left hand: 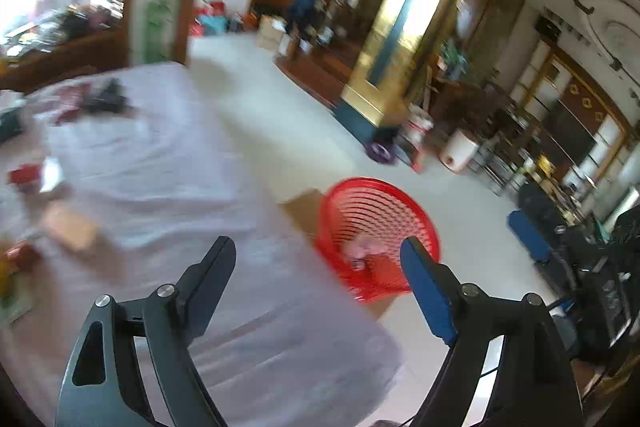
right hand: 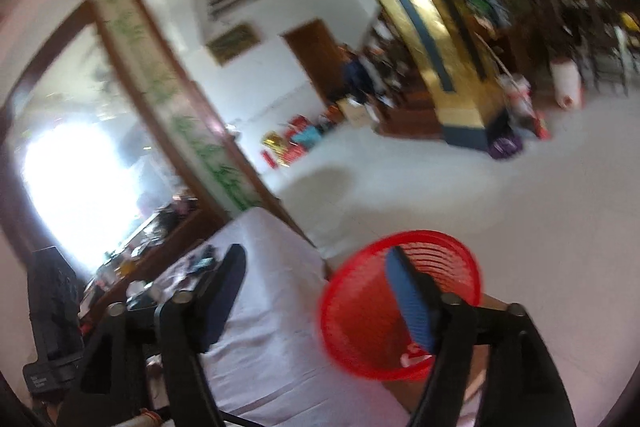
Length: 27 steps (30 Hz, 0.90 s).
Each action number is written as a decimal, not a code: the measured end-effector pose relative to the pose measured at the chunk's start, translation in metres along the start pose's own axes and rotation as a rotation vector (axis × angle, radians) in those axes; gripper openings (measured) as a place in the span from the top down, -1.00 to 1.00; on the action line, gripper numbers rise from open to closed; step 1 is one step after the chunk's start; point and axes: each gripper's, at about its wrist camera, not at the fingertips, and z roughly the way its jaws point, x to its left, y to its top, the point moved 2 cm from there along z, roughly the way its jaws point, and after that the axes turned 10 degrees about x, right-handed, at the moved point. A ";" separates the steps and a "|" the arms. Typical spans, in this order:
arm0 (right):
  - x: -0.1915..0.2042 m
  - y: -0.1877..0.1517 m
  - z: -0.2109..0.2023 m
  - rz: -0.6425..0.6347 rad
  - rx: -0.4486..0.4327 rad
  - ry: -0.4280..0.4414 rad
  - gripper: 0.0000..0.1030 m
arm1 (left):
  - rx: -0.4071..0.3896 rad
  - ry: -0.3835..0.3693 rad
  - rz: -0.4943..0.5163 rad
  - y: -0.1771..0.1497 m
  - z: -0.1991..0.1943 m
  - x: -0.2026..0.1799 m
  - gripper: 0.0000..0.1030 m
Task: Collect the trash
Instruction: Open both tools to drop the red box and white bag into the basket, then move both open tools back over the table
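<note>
Both my tongs — left gripper (left hand: 318,259) and right gripper (right hand: 316,281) — are spread apart and empty above the red basket (left hand: 376,239); next I'd swing back to the table (left hand: 160,155) beside it for a scrap.

Left gripper (left hand: 318,261) gaped wide, fingers (left hand: 426,287) empty. Right gripper (right hand: 316,293) likewise spread wide, nothing held; view blurred.

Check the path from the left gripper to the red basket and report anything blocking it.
Nothing visible blocks it. The left gripper is open and empty above the cloth-covered table, and the red basket sits just past the table's edge, its mouth unobstructed.
</note>
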 end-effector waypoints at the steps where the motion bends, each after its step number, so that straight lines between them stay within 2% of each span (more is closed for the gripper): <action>1: 0.012 -0.005 -0.004 -0.026 -0.010 0.019 -0.70 | -0.022 0.042 -0.013 -0.008 -0.016 0.010 -0.68; 3: 0.046 -0.018 -0.013 -0.090 -0.030 0.064 -0.83 | -0.066 0.097 -0.039 -0.022 -0.041 0.029 -0.70; 7: 0.107 -0.038 -0.010 -0.187 -0.021 0.150 -0.95 | -0.170 0.287 -0.102 -0.052 -0.092 0.075 -0.70; 10: 0.147 -0.051 -0.007 -0.234 -0.026 0.223 -0.96 | -0.227 0.388 -0.168 -0.076 -0.118 0.107 -0.70; 13: 0.175 -0.064 -0.003 -0.262 -0.026 0.255 -0.96 | -0.250 0.432 -0.219 -0.095 -0.140 0.135 -0.70; 17: 0.208 -0.080 0.003 -0.307 0.022 0.304 -0.96 | -0.215 0.494 -0.257 -0.122 -0.155 0.164 -0.70; 22: 0.237 -0.102 0.016 -0.419 0.084 0.281 -0.96 | -0.164 0.562 -0.305 -0.150 -0.172 0.193 -0.71; 27: 0.250 -0.118 0.048 -0.470 0.232 0.340 -0.96 | -0.160 0.570 -0.378 -0.163 -0.188 0.223 -0.73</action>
